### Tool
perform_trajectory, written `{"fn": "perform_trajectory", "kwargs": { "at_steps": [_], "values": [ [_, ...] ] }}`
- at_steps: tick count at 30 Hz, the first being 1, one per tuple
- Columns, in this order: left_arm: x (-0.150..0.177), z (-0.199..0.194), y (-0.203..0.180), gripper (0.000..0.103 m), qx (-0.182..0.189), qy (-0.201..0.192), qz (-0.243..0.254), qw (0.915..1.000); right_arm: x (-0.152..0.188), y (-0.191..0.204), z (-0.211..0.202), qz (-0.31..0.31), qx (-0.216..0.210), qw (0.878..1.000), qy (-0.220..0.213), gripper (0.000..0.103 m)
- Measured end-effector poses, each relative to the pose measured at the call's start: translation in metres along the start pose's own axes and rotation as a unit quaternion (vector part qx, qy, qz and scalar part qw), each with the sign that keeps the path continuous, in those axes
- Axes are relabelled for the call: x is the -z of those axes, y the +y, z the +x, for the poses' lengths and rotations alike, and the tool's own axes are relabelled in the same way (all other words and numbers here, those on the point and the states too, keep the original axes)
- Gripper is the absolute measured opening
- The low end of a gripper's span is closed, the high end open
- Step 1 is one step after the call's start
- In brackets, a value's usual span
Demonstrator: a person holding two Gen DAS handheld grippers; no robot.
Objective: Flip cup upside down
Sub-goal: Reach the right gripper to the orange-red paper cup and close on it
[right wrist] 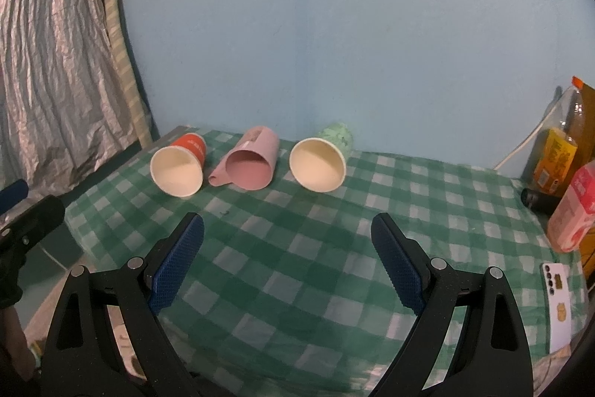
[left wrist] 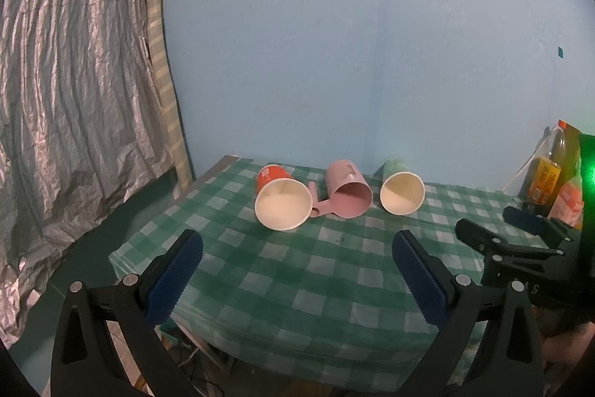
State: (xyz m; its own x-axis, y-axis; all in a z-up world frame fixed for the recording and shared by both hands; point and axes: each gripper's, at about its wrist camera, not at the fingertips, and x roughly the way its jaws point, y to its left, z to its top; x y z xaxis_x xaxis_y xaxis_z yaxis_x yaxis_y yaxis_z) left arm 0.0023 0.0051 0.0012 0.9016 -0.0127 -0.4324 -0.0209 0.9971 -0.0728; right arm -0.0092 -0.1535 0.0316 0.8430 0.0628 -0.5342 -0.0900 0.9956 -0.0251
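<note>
Blue ribbed pads line both tools. In the left wrist view the left tool point(left wrist: 297, 266) fills the bottom of the frame, its fingers spread wide with nothing between them, held over the near part of the table point(left wrist: 297, 285). In the right wrist view the right tool point(right wrist: 288, 257) sits the same way at the bottom of the frame, also spread wide and holding nothing. Each tool shows at the edge of the other's view: the right one at the lower right of the left wrist view, the left one at the far left of the right wrist view.

A green and white checked cloth point(right wrist: 297, 266) covers the table. At the lower right of the right wrist view a white phone point(right wrist: 557, 304) lies flat on the cloth, near the table's edge. Above it, along the right edge, stand a pink carton point(right wrist: 572, 211), a yellow carton point(right wrist: 554, 162) and a tall bottle point(right wrist: 580, 114) with an orange cap.

Beyond the tools, in the middle of both views, three cups lie on their sides in a row with their mouths toward the cameras: a red cup point(left wrist: 282, 196) on the left, a pink cup point(left wrist: 347, 192) with a handle in the middle, and a green cup point(left wrist: 399, 188) on the right. The red and pink ones lie just beside each other; the green one lies a little apart.

Behind them rises a pale blue wall point(left wrist: 353, 43), and a crinkled silver sheet point(left wrist: 67, 99) hangs at the left.
</note>
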Motion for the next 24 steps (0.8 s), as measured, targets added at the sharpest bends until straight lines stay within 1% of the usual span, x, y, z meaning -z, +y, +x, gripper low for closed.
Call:
{"fn": "perform_trajectory", "kwargs": {
  "at_steps": [2,4,5,8,9,10,12,14,16,17,19,20,22,24],
  "values": [
    [-0.005,0.004,0.005,0.103,-0.003,-0.001,-0.002,1.0000,-0.005,0.002,0.006,-0.002,-0.017,1.000,0.009,0.090],
    [-0.011,0.008,0.013,0.103,-0.014,0.002,-0.005,0.9999,-0.012,0.007,0.015,-0.005,-0.042,0.999,0.027,0.090],
    [-0.015,0.010,0.017,0.103,-0.020,0.001,-0.007,0.9998,-0.018,0.011,0.021,-0.008,-0.062,0.997,0.039,0.090],
    [-0.025,0.016,0.029,0.103,-0.035,0.001,-0.009,0.9994,-0.036,0.020,0.038,-0.016,-0.089,0.993,0.072,0.090],
    [-0.029,0.018,0.032,0.103,-0.038,0.000,-0.010,0.9992,-0.046,0.026,0.047,-0.020,-0.108,0.991,0.082,0.090],
    [-0.032,0.022,0.036,0.103,-0.042,0.005,-0.011,0.9990,-0.054,0.030,0.055,-0.023,-0.116,0.988,0.095,0.090],
    [-0.040,0.029,0.044,0.103,-0.044,0.007,-0.012,0.9989,-0.070,0.038,0.071,-0.030,-0.116,0.986,0.113,0.090],
    [-0.047,0.038,0.050,0.103,-0.055,0.018,-0.012,0.9982,-0.082,0.045,0.086,-0.040,-0.118,0.983,0.133,0.090],
    [-0.054,0.045,0.056,0.103,-0.064,0.018,-0.009,0.9978,-0.099,0.059,0.108,-0.046,-0.138,0.976,0.164,0.090],
    [-0.057,0.050,0.060,0.103,-0.070,0.024,-0.008,0.9972,-0.103,0.063,0.116,-0.048,-0.139,0.973,0.178,0.090],
    [-0.061,0.058,0.067,0.103,-0.069,0.027,-0.010,0.9972,-0.114,0.079,0.141,-0.057,-0.149,0.964,0.211,0.090],
    [-0.062,0.063,0.071,0.103,-0.070,0.035,-0.014,0.9969,-0.117,0.085,0.150,-0.060,-0.150,0.961,0.223,0.090],
    [-0.064,0.071,0.079,0.103,-0.068,0.040,-0.022,0.9966,-0.123,0.096,0.174,-0.056,-0.157,0.951,0.259,0.090],
    [-0.064,0.081,0.085,0.103,-0.075,0.054,-0.027,0.9954,-0.128,0.108,0.202,-0.053,-0.167,0.939,0.298,0.090]
  ]
}}
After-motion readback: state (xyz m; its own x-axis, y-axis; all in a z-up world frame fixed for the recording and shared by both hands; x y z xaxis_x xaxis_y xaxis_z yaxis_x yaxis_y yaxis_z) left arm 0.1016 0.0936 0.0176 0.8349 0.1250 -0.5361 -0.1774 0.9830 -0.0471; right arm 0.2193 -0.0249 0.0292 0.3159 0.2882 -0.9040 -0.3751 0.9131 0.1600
